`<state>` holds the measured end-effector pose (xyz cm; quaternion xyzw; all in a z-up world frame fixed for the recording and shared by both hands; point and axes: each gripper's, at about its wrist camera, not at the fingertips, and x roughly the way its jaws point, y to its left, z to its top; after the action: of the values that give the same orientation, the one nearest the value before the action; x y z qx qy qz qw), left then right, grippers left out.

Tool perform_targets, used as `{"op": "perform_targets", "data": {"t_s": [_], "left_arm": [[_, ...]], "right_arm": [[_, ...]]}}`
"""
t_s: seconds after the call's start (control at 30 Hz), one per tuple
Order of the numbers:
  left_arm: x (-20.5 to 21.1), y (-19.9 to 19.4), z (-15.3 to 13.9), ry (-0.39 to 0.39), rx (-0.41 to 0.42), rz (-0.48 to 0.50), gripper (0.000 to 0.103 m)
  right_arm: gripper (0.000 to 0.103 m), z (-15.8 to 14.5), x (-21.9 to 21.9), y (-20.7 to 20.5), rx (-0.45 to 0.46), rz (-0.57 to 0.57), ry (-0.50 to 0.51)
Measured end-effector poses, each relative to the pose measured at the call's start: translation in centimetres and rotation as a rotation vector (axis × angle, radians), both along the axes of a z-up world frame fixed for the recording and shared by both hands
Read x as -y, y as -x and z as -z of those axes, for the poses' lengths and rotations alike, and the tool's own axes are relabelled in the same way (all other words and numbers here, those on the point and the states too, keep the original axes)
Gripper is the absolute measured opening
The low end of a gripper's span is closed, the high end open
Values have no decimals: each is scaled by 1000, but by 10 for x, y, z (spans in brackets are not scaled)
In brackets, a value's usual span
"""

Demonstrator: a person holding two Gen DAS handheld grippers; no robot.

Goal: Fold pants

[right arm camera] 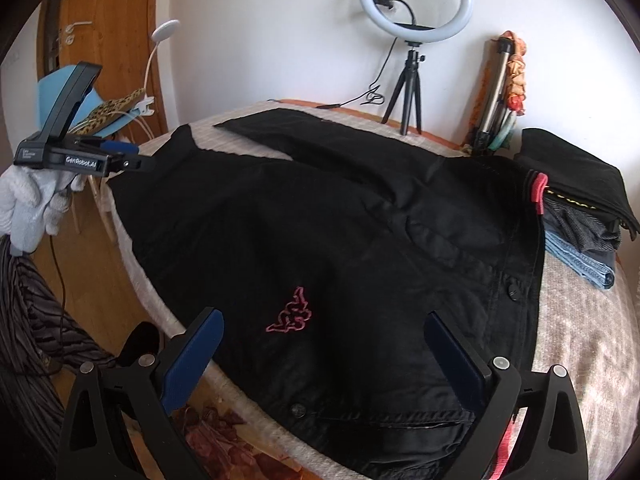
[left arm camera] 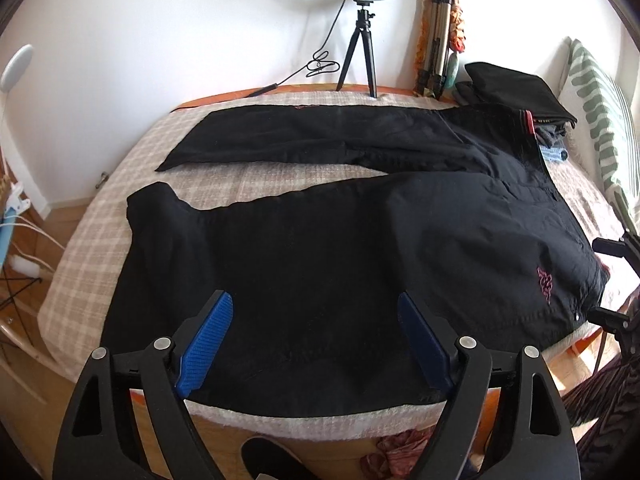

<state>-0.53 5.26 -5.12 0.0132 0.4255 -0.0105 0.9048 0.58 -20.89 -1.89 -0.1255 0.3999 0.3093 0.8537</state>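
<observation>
White wall behind a bed (left arm camera: 92, 240) covered in a beige checked blanket. Black pants (left arm camera: 320, 248) lie flat across it, both legs spread apart, a red stitched logo (right arm camera: 291, 312) near the waist. Left gripper (left arm camera: 316, 340) hovers over the near leg, jaws apart, nothing between the pads. Right gripper (right arm camera: 324, 360) hovers over the hip, jaws wide apart, empty. A ring light (right arm camera: 414, 0) stands behind

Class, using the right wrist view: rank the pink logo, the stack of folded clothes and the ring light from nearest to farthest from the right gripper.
1. Pink logo on the pants, just ahead of the right gripper.
2. Stack of folded clothes, far right.
3. Ring light, against the back wall.
</observation>
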Motion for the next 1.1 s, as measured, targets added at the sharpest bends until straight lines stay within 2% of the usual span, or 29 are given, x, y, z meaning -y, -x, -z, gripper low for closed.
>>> {"op": "perform_targets", "data": {"t_s": [0.07, 0.17, 0.33, 0.4, 0.5, 0.63, 0.7, 0.8, 0.83, 0.87, 1.1], "left_arm": [[-3, 4, 3, -18, -18, 19, 82], [-5, 10, 5, -18, -43, 52, 80], [-2, 16, 7, -27, -58, 109, 80], [-1, 17, 8, -25, -68, 125, 80], [2, 18, 9, -30, -77, 160, 80], [13, 18, 9, -77, -75, 243, 80], [20, 18, 10, -97, -79, 288, 81], [31, 16, 12, -112, -94, 344, 81], [36, 16, 13, -117, -98, 363, 81], [39, 16, 14, -121, -100, 380, 81], [51, 17, 24, -116, -133, 426, 81]], "right_arm": [[90, 8, -12, 7, -28, -69, 36], [83, 21, -31, 20, -32, -156, 112], [71, 38, -47, 28, -68, -230, 193], [68, 41, -51, 27, -60, -230, 222], [63, 39, -51, 22, -94, -234, 204], [41, 36, -45, 13, -149, -231, 169], [39, 34, -43, 8, -171, -234, 165], [25, 34, -49, 8, -157, -248, 211], [16, 32, -52, 9, -145, -250, 223], [11, 29, -54, 7, -134, -247, 230], [7, 3, -50, -17, -89, -175, 194]]}}
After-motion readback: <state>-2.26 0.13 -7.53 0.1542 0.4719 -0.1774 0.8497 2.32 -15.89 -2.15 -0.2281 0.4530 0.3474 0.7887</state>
